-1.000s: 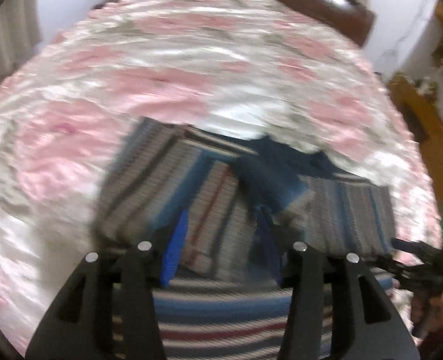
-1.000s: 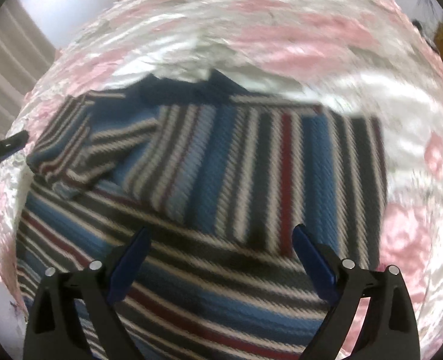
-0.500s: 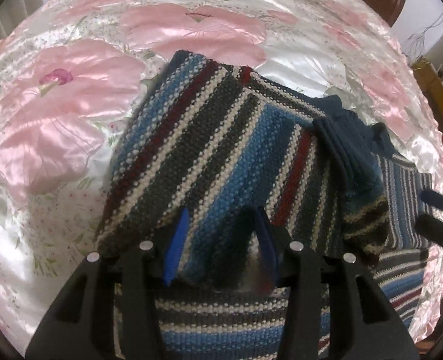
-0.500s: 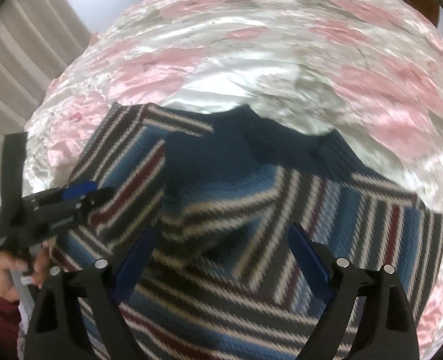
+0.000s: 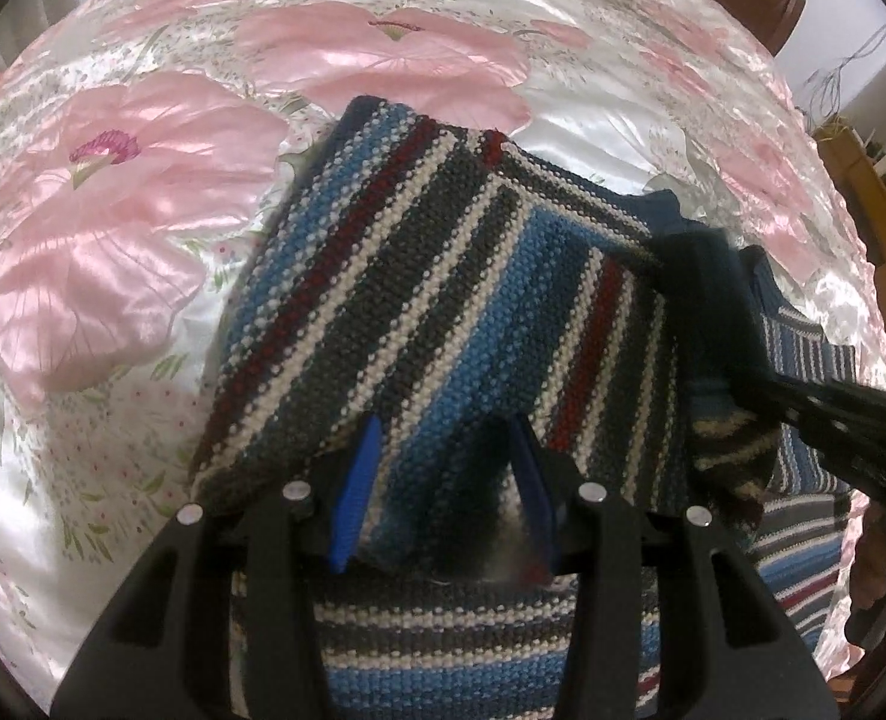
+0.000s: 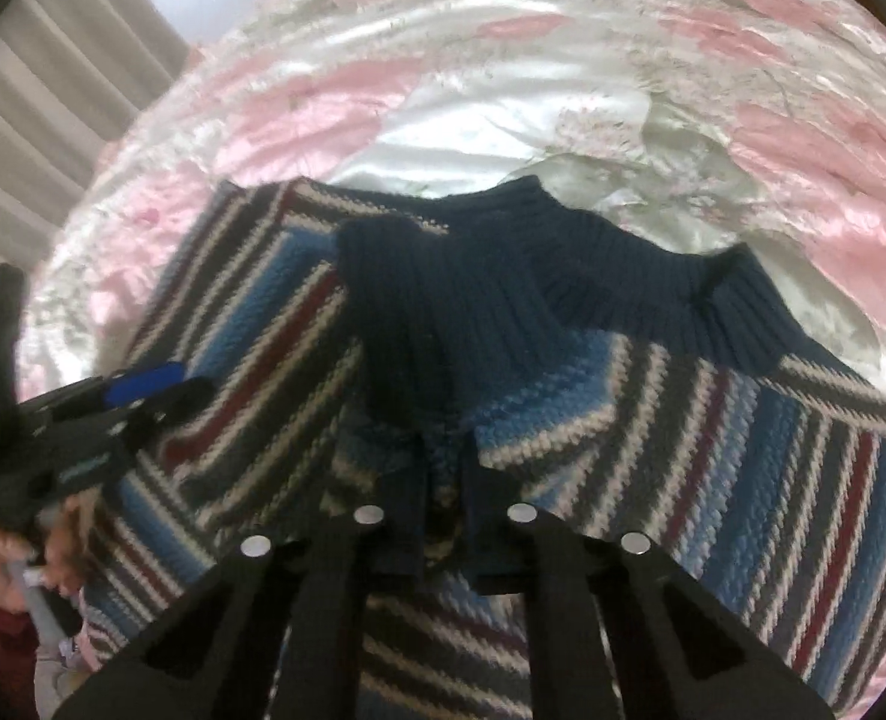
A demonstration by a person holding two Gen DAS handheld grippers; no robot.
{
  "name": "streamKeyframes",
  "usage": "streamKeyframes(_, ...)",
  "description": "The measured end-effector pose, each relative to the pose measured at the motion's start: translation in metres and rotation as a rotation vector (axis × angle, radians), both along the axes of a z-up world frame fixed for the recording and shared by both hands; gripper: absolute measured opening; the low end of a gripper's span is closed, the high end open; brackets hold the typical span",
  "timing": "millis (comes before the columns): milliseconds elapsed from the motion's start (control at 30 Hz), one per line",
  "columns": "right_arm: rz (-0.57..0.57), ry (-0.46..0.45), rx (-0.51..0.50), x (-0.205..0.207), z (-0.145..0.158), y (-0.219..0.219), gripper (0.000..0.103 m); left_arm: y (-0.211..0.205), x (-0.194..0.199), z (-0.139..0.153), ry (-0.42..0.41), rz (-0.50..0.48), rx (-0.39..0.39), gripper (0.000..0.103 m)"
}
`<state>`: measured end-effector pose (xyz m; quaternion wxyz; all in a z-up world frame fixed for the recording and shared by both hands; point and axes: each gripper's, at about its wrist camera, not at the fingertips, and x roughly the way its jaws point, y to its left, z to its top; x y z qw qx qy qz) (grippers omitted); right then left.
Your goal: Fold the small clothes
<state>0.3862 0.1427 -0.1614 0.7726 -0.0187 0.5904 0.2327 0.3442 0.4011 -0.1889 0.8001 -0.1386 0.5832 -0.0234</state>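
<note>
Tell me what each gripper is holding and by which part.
Left gripper: shut on the striped sweater, gripping a folded-over sleeve. Right gripper: shut on the same sweater at the sleeve's end, near its navy cuff.

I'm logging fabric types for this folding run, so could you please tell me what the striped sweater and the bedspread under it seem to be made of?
The striped sweater looks like a chunky knit, probably wool or acrylic yarn: matte, with visible bumpy stitches and a ribbed navy collar. The bedspread looks like satin, possibly polyester or silk: glossy, with bright highlights along its creases and pink flower patterns.
</note>
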Motion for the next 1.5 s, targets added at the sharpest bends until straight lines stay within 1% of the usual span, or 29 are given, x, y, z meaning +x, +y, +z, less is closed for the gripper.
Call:
streamKeyframes(100,-0.018,-0.017,0.059,-0.019,0.009,-0.028,0.009,-0.001,-0.001,0.000,-0.007,0.004,0.006,0.044)
streamKeyframes(167,-0.045,0.008,0.112,-0.036,0.006,-0.054,0.009,-0.003,-0.001,0.000,-0.012,0.001,0.016,0.045)
streamKeyframes(233,-0.064,0.035,0.139,-0.050,0.000,-0.072,0.015,-0.005,-0.003,0.001,-0.018,-0.002,0.032,0.046)
streamKeyframes(267,-0.072,0.046,0.133,-0.059,-0.005,-0.083,0.021,-0.007,-0.003,0.001,-0.023,-0.008,0.047,0.048)
streamKeyframes(300,-0.075,0.051,0.126,-0.066,-0.008,-0.090,0.029,-0.010,-0.003,0.001,-0.027,-0.012,0.058,0.050)
streamKeyframes(333,-0.082,0.053,0.122,-0.073,-0.011,-0.099,0.034,-0.012,-0.004,0.001,-0.030,-0.019,0.071,0.051)
streamKeyframes(367,-0.089,0.055,0.125,-0.077,-0.011,-0.105,0.046,-0.015,-0.005,0.002,-0.033,-0.027,0.088,0.052)
streamKeyframes(400,-0.098,0.058,0.133,-0.080,-0.010,-0.111,0.062,-0.017,-0.006,0.003,-0.035,-0.031,0.095,0.054)
streamKeyframes(433,-0.108,0.061,0.150,-0.083,-0.007,-0.118,0.070,-0.018,-0.007,0.005,-0.036,-0.037,0.103,0.055)
streamKeyframes(467,-0.120,0.055,0.177,-0.083,-0.002,-0.124,0.080,-0.020,-0.008,0.006,-0.037,-0.039,0.107,0.056)
streamKeyframes(533,-0.134,0.044,0.203,-0.080,0.008,-0.131,0.084,-0.020,-0.012,0.011,-0.041,-0.036,0.104,0.057)
streamKeyframes(567,-0.143,0.049,0.204,-0.076,0.010,-0.133,0.087,-0.017,-0.014,0.016,-0.047,-0.024,0.086,0.058)
streamKeyframes(600,-0.153,0.053,0.203,-0.072,0.011,-0.135,0.087,-0.016,-0.017,0.018,-0.051,-0.016,0.075,0.059)
streamKeyframes(667,-0.180,0.061,0.175,-0.062,0.007,-0.137,0.087,-0.010,-0.022,0.027,-0.066,0.008,0.056,0.059)
streamKeyframes(733,-0.208,0.075,0.142,-0.052,-0.002,-0.139,0.087,-0.008,-0.027,0.033,-0.081,0.019,0.058,0.061)
streamKeyframes(833,-0.237,0.114,0.144,-0.040,-0.018,-0.140,0.082,-0.004,-0.033,0.045,-0.111,0.039,0.087,0.064)
streamKeyframes(867,-0.241,0.117,0.135,-0.037,-0.022,-0.140,0.078,-0.002,-0.034,0.047,-0.117,0.042,0.093,0.065)
streamKeyframes(933,-0.234,0.109,0.125,-0.035,-0.024,-0.135,0.063,0.002,-0.035,0.052,-0.128,0.051,0.114,0.066)
streamKeyframes(967,-0.228,0.102,0.128,-0.037,-0.024,-0.134,0.046,0.004,-0.035,0.054,-0.132,0.056,0.124,0.067)
streamKeyframes(1000,-0.224,0.092,0.117,-0.036,-0.023,-0.133,0.034,0.007,-0.035,0.056,-0.138,0.065,0.135,0.067)
streamKeyframes(1033,-0.215,0.076,0.113,-0.036,-0.021,-0.132,0.026,0.009,-0.035,0.058,-0.142,0.072,0.140,0.067)
streamKeyframes(1067,-0.206,0.078,0.128,-0.037,-0.020,-0.133,0.016,0.012,-0.035,0.059,-0.146,0.083,0.144,0.068)
streamKeyframes(1100,-0.205,0.082,0.147,-0.036,-0.017,-0.135,0.015,0.014,-0.035,0.060,-0.148,0.092,0.144,0.068)
streamKeyframes(1200,-0.211,0.006,0.186,-0.033,0.009,-0.146,0.013,0.017,-0.035,0.064,-0.169,0.109,0.162,0.068)
streamKeyframes(1233,-0.219,-0.032,0.183,-0.031,0.019,-0.150,0.013,0.016,-0.034,0.065,-0.176,0.109,0.169,0.068)
streamKeyframes(1267,-0.235,-0.086,0.157,-0.028,0.031,-0.155,0.013,0.014,-0.034,0.065,-0.182,0.103,0.177,0.069)
streamKeyframes(1333,-0.248,-0.131,0.134,-0.022,0.042,-0.162,0.013,0.007,-0.030,0.061,-0.178,0.083,0.195,0.070)
streamKeyframes(1433,-0.276,-0.080,0.118,-0.008,0.028,-0.170,0.015,-0.005,-0.024,0.045,-0.145,0.058,0.212,0.070)
streamKeyframes(1500,-0.282,-0.037,0.051,-0.001,0.007,-0.171,0.019,-0.011,-0.020,0.033,-0.112,0.051,0.226,0.070)
